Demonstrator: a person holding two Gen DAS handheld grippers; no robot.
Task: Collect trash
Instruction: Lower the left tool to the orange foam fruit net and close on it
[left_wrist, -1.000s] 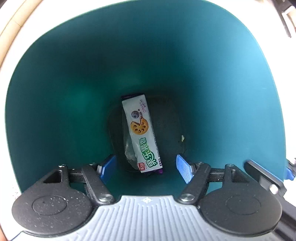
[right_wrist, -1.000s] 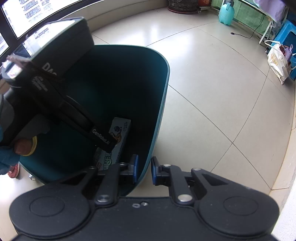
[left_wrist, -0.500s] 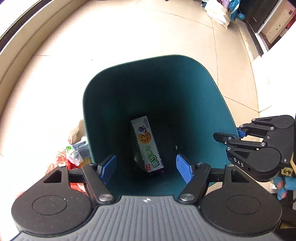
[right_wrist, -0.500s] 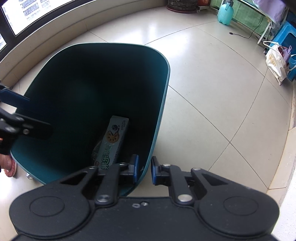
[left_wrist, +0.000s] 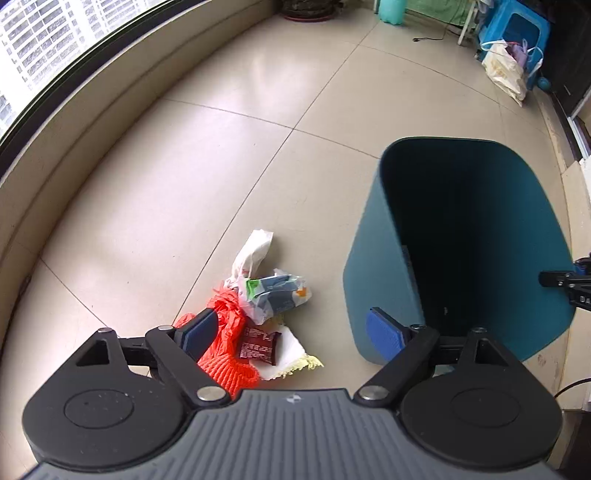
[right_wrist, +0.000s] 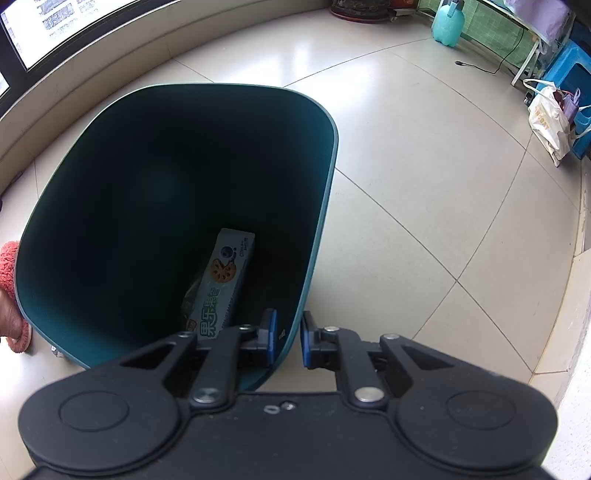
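My left gripper (left_wrist: 291, 332) hangs over a trash pile on the tiled floor, its jaws opening wide with nothing held between them. The pile holds an orange net (left_wrist: 225, 354), a brown wrapper (left_wrist: 258, 345), a white plastic bag around a blue-green packet (left_wrist: 273, 295) and a white sheet with a yellow fringe (left_wrist: 291, 354). To the right of the pile stands the teal bin (left_wrist: 384, 258). My right gripper (right_wrist: 288, 338) is shut on the bin's near wall (right_wrist: 321, 206). A snack box (right_wrist: 221, 280) lies at the bin's bottom.
A low ledge under the window (left_wrist: 74, 122) curves along the left. At the far right stand a white bag (right_wrist: 550, 118) and a blue stool (right_wrist: 569, 66), with a turquoise bottle (right_wrist: 447, 24) and a cable (right_wrist: 480, 66) near them. A person's foot in a red slipper (right_wrist: 9, 273) is beside the bin.
My left gripper has come up out of the bin and swung left over the trash pile, with its jaws wider. My right gripper has kept its hold on the bin wall.
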